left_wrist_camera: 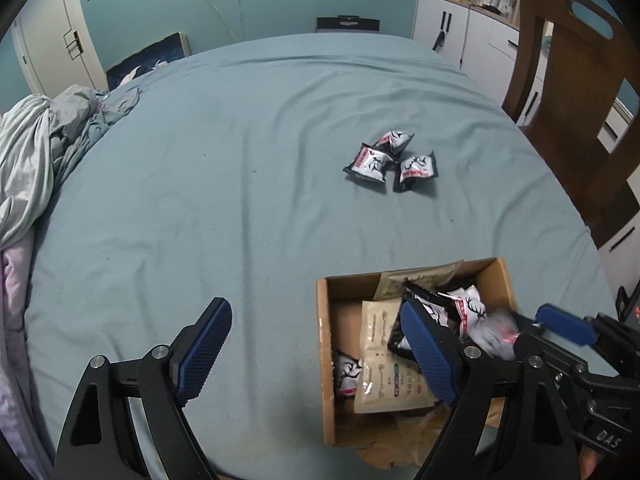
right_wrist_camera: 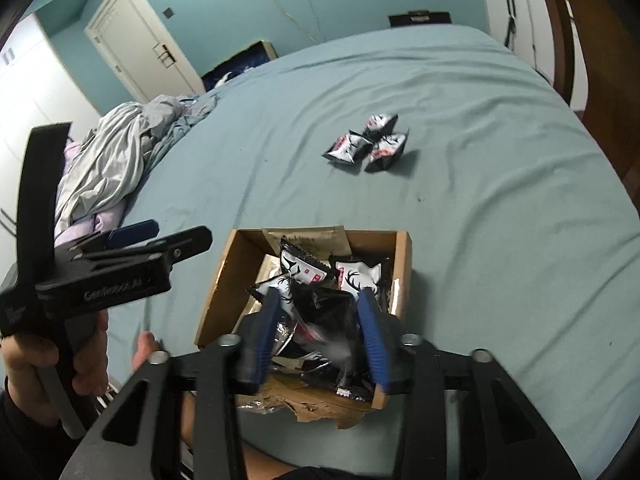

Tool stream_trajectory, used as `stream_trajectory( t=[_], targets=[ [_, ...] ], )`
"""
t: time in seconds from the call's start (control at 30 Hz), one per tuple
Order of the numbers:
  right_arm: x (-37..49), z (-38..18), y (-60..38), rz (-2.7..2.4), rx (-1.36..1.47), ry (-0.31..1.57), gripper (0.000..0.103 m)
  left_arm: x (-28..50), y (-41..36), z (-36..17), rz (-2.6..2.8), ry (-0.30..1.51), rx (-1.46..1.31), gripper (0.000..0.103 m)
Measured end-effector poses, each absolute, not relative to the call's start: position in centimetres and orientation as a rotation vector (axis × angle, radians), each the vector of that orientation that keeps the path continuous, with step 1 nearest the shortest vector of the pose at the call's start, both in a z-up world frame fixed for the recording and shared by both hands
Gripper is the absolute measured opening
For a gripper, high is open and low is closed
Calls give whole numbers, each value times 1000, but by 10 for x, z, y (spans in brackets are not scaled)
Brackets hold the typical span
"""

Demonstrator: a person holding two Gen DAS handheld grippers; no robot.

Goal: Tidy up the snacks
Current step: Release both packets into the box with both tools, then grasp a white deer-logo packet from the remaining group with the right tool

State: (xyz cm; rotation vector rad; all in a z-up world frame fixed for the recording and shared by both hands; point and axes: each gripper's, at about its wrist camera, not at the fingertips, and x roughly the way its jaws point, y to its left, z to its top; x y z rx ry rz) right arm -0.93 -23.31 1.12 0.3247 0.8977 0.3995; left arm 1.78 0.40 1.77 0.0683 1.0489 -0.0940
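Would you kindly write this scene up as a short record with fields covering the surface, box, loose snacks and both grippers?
surface: bed sheet, blue-green, wrinkled
box: cardboard box, open-topped, holding black-and-white and beige packets
loose snacks: three snack packets clustered on the sheet beyond the box
left gripper: open, nothing between its pads
right gripper: open above the box, a blurred packet between its pads, seemingly released

Open sheet [left_wrist_camera: 248,184] around packet cluster [left_wrist_camera: 390,162]
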Motion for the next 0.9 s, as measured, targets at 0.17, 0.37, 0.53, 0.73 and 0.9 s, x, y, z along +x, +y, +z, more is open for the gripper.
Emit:
stream_trajectory(
  t=[0.17,0.37,0.53,0.73,0.9],
  targets=[
    [-12,16,-238,352,338,863,71,17,4,17,-106,1062,58,88],
    [-9,21,-242,322,326,863,71,18,1,15,-111,1083,61,88],
    [4,31,-251,306,293,838,71,19,-1,14,-114,1082,69,88],
    [52,26,-268,340,387,883,71,20,-6,14,-127,1076,68,88],
    [99,0,-280,303,413,924,71,23,-9,11,-148,1092,61,88]
  ],
)
